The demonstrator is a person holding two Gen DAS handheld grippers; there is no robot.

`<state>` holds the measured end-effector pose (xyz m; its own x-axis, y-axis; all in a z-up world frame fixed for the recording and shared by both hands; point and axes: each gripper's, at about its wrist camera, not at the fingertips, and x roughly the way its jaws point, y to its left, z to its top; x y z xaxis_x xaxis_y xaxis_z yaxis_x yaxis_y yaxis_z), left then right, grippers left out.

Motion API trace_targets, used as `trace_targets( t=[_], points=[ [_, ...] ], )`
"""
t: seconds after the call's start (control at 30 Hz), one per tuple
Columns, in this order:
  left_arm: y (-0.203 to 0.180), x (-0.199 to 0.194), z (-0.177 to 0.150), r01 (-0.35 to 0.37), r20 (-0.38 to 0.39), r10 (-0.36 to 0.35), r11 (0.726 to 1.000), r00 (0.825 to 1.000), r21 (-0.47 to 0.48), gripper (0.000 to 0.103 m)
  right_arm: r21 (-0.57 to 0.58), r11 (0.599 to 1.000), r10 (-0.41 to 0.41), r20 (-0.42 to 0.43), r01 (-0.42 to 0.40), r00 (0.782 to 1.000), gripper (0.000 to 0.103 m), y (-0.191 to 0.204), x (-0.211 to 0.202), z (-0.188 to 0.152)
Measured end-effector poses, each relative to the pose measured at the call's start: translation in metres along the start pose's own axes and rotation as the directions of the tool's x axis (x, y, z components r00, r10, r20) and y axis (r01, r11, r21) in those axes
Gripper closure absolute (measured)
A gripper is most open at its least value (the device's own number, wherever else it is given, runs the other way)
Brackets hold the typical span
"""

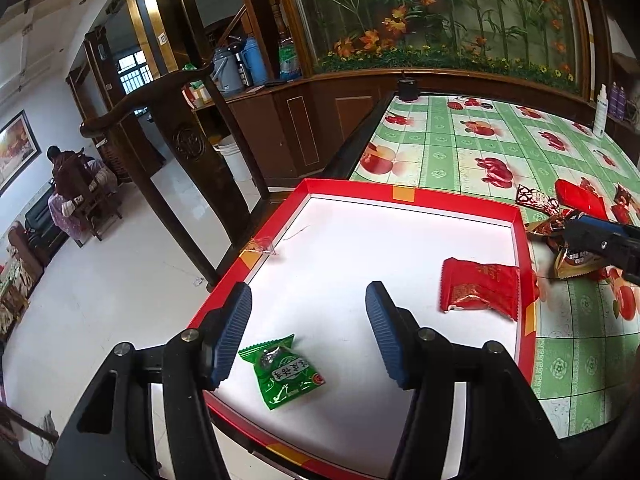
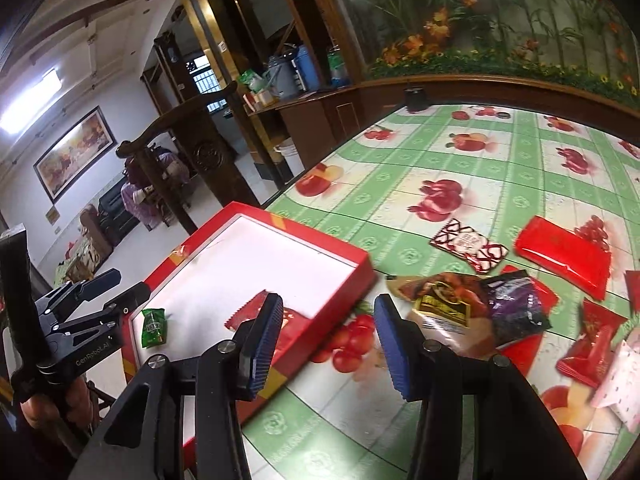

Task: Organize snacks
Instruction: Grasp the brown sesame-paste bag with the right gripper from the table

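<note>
Green snack packet [image 1: 281, 372] lies beneath parted fingers [image 1: 230, 336].

Your right tool [image 1: 576, 236] shows only as a dark tip cut off by the right edge in the left wrist view, so you can't see how its jaws stand there. In the right wrist view, the red packet [image 2: 294, 320] in the box [image 2: 340, 280] sits partly behind the left finger [image 2: 262, 344], and its print is blurred. The snack pile [image 2: 500, 308] is smeared, the wrappers overlap, and the white packet [image 2: 624, 384] runs off the right edge. The green packet [image 2: 153, 327] is too small to read
</note>
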<state>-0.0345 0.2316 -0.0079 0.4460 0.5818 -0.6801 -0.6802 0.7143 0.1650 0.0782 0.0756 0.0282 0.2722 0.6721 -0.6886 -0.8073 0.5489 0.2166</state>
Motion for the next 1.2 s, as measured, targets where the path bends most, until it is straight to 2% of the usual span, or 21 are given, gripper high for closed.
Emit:
trace_targets(
  t=[0.57,0.73,0.83,0.97,1.03,1.13,1.2],
  points=[
    [-0.019,-0.001,0.004,0.029,-0.011,-0.028,0.998,1.000,0.059,0.045,0.070,0.997,-0.037,0.044,0.033,0.998,0.054,-0.052,-0.020,0.003],
    [-0.023,-0.002,0.004,0.059,-0.019,-0.058,0.997,0.998,0.059,0.044,0.207,0.973,-0.109,0.031,0.100,0.994,0.052,-0.098,-0.014,0.003],
    [-0.028,-0.003,0.004,0.078,-0.021,-0.077,0.995,0.997,0.064,0.041,0.258,0.962,-0.099,0.011,0.093,0.995,0.052,-0.114,-0.008,0.008],
    [-0.031,-0.006,0.000,0.094,-0.022,-0.093,0.993,0.995,0.069,0.041,0.208,0.971,-0.121,-0.004,0.119,0.993,0.051,-0.105,0.009,0.030],
    [-0.028,-0.007,-0.002,0.100,-0.025,-0.099,0.993,0.995,0.063,0.041,0.189,0.975,-0.108,-0.033,0.112,0.994,0.046,-0.100,0.023,0.035],
    [-0.022,-0.009,-0.004,0.105,-0.027,-0.104,0.993,0.994,0.053,0.041,0.141,0.982,-0.110,-0.124,0.127,0.986,0.046,-0.089,0.050,0.030],
    [-0.017,-0.008,-0.005,0.106,-0.031,-0.105,0.993,0.994,0.045,0.041,0.023,0.982,-0.182,-0.125,0.187,0.975,0.047,-0.075,0.054,0.021]
  ],
)
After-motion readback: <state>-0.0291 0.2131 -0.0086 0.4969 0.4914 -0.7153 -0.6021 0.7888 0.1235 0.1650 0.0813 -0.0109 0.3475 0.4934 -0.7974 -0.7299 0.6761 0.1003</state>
